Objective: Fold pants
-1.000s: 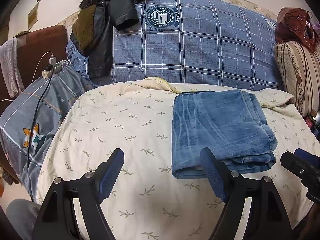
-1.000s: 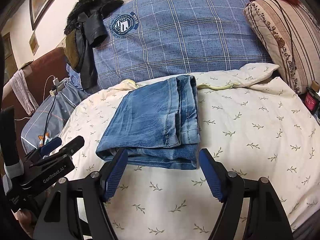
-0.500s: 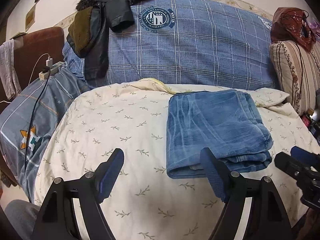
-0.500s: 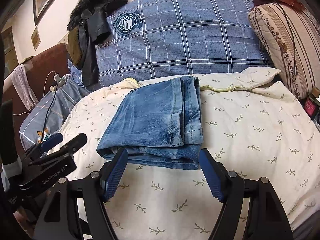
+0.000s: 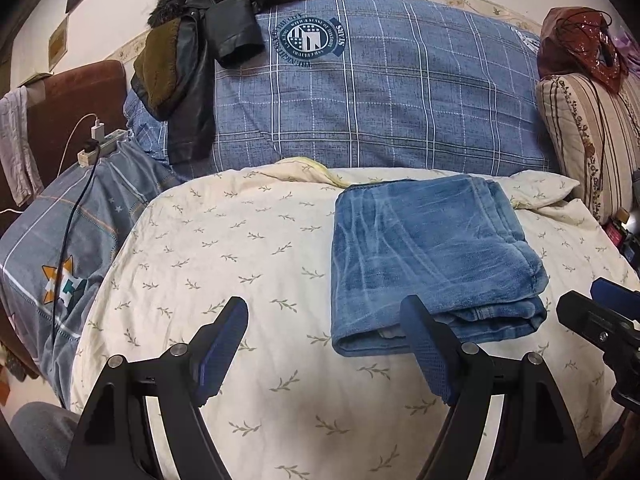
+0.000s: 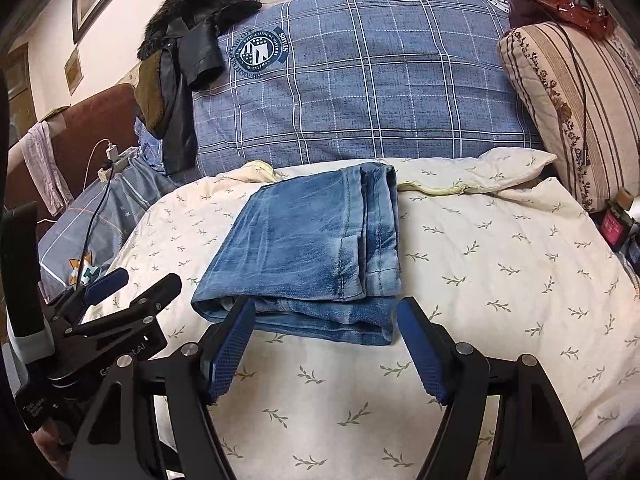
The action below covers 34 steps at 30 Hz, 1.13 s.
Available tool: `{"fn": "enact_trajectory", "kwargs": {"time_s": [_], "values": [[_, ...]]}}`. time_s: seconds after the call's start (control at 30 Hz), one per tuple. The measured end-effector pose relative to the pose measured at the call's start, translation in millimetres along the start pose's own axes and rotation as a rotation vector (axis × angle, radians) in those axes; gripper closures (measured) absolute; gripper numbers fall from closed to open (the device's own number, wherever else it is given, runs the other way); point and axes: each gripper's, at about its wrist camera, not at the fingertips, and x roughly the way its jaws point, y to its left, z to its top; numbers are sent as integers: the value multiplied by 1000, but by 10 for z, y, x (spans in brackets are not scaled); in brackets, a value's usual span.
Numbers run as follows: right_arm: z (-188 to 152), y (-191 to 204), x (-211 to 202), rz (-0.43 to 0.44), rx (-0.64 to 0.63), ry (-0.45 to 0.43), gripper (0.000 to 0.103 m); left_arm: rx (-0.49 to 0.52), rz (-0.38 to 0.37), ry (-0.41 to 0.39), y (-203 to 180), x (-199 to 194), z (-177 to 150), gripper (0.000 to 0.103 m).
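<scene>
The faded blue denim pants [image 6: 312,252] already lie folded into a compact rectangle on my cream leaf-print quilt [image 6: 500,280]. My left gripper [image 5: 324,344] and right gripper [image 6: 324,344] both hang spread and empty; little seems left.

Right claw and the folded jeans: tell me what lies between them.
Nothing but bare leaf-print quilt. In the right wrist view the open right claw hangs just short of the folded jeans, touching nothing.
</scene>
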Motion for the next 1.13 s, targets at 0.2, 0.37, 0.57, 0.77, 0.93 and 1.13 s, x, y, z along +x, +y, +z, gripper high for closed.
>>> {"fn": "enact_trajectory", "kwargs": {"time_s": [0.2, 0.37, 0.57, 0.77, 0.93, 1.13], "values": [[4, -6, -10, -4, 1, -6, 28, 7, 0, -24, -33, -73, -20, 24], [5, -12, -10, -5, 1, -6, 28, 13, -4, -33, -56, -113, -38, 24], [4, -14, -12, -5, 2, -7, 28, 12, -3, -36, -61, -125, -43, 24], [13, -28, -10, -8, 4, -7, 28, 10, -3, -33, -58, -118, -40, 24], [14, -36, -10, -9, 10, -7, 28, 6, -13, -29, -59, -106, -29, 24], [-1, -55, 52, -15, 9, 2, 28, 12, -79, 25, -78, 8, -37, 24]]}}
